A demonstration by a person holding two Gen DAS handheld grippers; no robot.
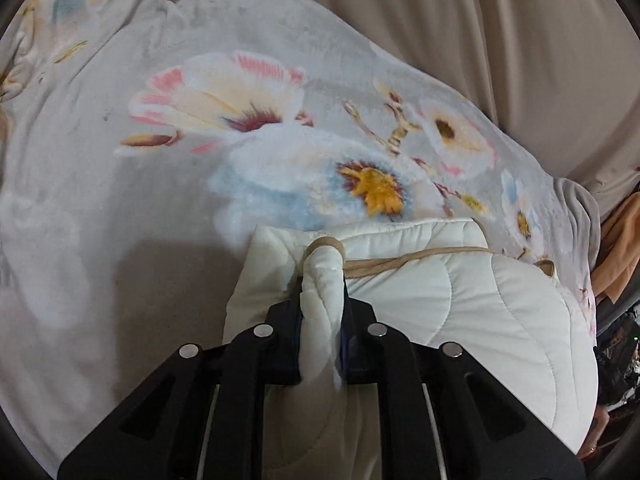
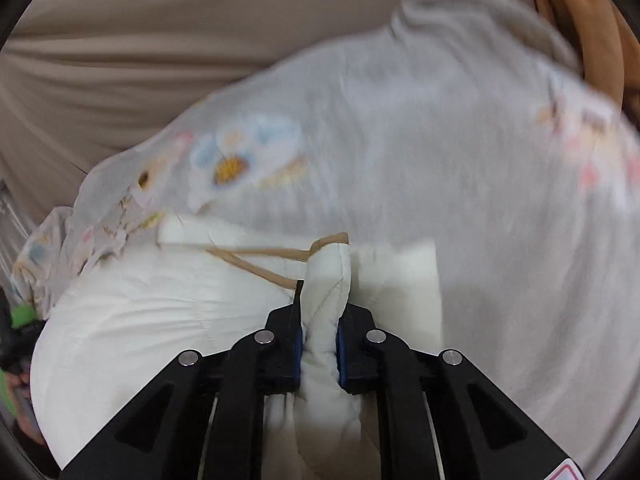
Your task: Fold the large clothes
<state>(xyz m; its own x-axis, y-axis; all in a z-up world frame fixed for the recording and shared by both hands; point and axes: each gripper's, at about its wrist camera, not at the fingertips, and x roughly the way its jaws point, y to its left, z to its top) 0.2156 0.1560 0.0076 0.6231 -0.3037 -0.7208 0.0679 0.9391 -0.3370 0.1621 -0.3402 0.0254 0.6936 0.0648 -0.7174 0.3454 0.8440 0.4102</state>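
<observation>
Left gripper [image 1: 323, 312]: black two-finger tool with blue pads, clamped on a bunched fold of the white quilted garment; the cloth fills the gap between the pads and rises past the fingertips.
Right gripper [image 2: 320, 320]: same build, likewise clamped on a pinched ridge of the same garment; a stitched seam crosses the cloth between the pads.
White quilted garment [image 1: 480, 312]: padded, cream-white, with curved stitch lines; it lies under and ahead of both tools, on top of the blanket, at the near edge of each view.
Tan trim [image 1: 420, 258]: a thin beige binding or cord that runs along the garment's upper edge and loops around the pinched fold; in the right wrist view it [image 2: 260, 268] stretches leftward from the held ridge.
Folded corner [image 1: 276, 240]: a squared edge of the garment beside the left tool's grip, flat on the blanket.
Floral blanket [image 1: 240, 120]: pale grey plush printed with pink, blue and yellow flowers; it spreads beneath the garment and well beyond it.
Beige cloth [image 1: 480, 20]: plain draped fabric behind the blanket, in long creases.
Orange cloth [image 1: 620, 248]: a crumpled piece at the right edge, past the blanket.
Containers: none discernible in either view.
</observation>
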